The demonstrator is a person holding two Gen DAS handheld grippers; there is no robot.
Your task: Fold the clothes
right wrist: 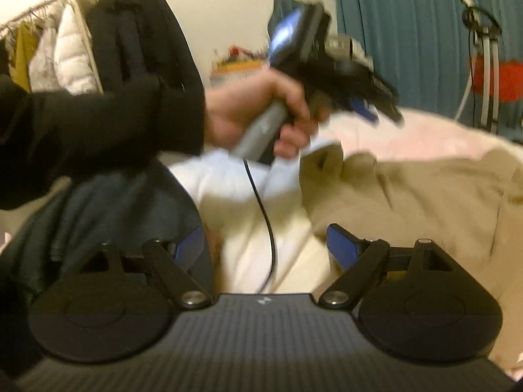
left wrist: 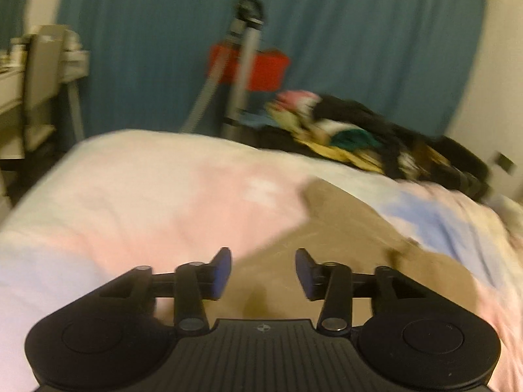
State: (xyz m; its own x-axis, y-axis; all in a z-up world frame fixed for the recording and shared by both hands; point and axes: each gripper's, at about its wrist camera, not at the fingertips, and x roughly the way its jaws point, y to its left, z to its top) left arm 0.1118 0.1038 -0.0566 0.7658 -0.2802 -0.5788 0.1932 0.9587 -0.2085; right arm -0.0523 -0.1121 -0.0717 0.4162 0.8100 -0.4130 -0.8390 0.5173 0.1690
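A tan garment [left wrist: 327, 245] lies spread on the pastel pink and blue bedcover [left wrist: 147, 196]. My left gripper [left wrist: 263, 272] hovers over its near edge, jaws apart with nothing between the blue pads. In the right wrist view the same tan garment [right wrist: 425, 202] covers the right side of the bed. My right gripper [right wrist: 264, 248] stands wide open above the cream bedding, empty. Ahead of it a hand [right wrist: 258, 111] in a black sleeve holds the left gripper [right wrist: 372, 104] above the garment's left edge, a black cable hanging from its handle.
A heap of mixed clothes [left wrist: 353, 134] lies at the bed's far right. A tripod [left wrist: 242, 65] and a red box [left wrist: 258, 68] stand before the teal curtain. A desk [left wrist: 39, 75] is at the left. Coats [right wrist: 108, 36] hang on a rail; a dark garment [right wrist: 108, 215] lies near left.
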